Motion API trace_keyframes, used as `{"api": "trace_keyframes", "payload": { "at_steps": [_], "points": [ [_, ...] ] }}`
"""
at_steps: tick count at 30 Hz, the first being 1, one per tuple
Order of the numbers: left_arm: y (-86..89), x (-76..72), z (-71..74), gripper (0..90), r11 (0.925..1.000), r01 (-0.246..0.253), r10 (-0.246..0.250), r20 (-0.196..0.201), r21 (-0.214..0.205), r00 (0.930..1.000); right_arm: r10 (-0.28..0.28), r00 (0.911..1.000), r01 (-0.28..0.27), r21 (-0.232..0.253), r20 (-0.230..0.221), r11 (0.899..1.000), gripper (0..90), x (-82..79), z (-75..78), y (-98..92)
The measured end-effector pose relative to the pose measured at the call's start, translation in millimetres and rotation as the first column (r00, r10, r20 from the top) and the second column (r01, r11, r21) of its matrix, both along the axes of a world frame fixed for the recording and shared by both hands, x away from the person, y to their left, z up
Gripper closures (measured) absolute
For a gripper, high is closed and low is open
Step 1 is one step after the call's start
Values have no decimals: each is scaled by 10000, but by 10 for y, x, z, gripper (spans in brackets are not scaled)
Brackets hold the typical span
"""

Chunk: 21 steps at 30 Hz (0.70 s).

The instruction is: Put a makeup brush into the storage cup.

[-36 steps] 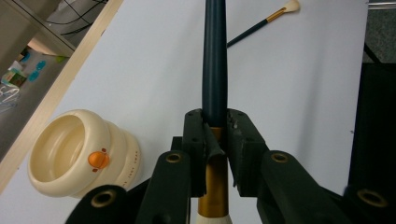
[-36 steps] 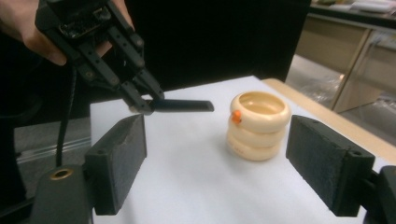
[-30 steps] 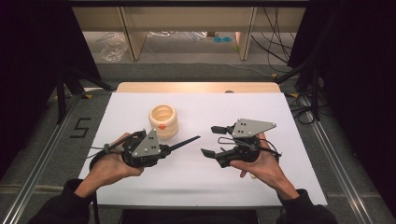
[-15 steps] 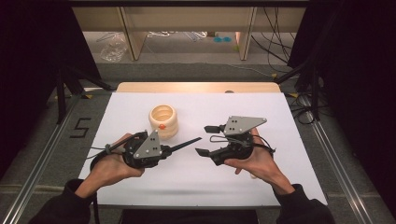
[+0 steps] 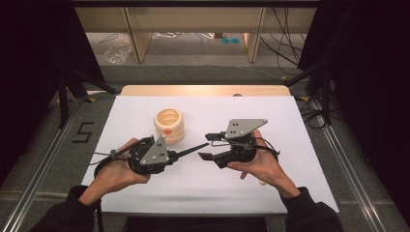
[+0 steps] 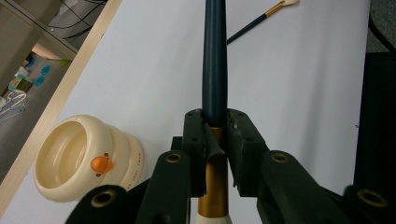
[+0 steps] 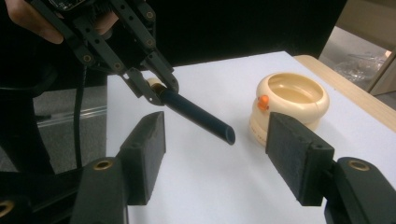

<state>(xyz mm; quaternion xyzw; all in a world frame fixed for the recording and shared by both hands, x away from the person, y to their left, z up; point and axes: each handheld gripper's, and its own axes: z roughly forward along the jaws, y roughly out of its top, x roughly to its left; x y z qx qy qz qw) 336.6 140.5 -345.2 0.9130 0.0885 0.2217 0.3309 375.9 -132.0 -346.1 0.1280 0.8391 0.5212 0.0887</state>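
Observation:
My left gripper (image 5: 173, 154) is shut on a brush (image 5: 191, 149) near its gold ferrule. The brush's dark blue handle (image 6: 215, 60) sticks straight out past the jaws (image 6: 215, 135), toward the right. My right gripper (image 5: 206, 146) faces it, and its jaws have just been closing. In the right gripper view the handle's end (image 7: 205, 120) hangs in the gap ahead of my right gripper (image 7: 215, 154), and neither pad (image 7: 149, 149) touches it. A cream ringed bowl (image 5: 169, 125) with an orange knob stands behind the left gripper.
A white sheet (image 5: 290, 121) covers the table, with a wooden strip (image 5: 203, 90) along the far edge. A second brush (image 6: 261, 21) lies on the sheet beyond the held handle. The bowl (image 7: 289, 105) stands to the right of my right jaws.
The right gripper has moved left toward the brush handle's end, and its jaws have narrowed. The left hand and its brush have stayed put.

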Motion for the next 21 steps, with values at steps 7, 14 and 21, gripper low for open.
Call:
{"api": "trace_keyframes", "payload": {
  "at_steps": [7,14,21],
  "points": [
    [-11,-13,8,783,9998,71,-72,74,172,9999,208,9997,-208,-8,-105,9998,456,3,-12,41],
    [-35,-28,-9,783,9997,169,-170,52,166,9998,612,9980,-614,-189,-157,9979,569,3,-4,84],
    [-44,-45,-1,784,9997,195,-197,149,148,9997,945,9945,-963,-414,-445,9945,619,7,-15,131]
  ]
}}
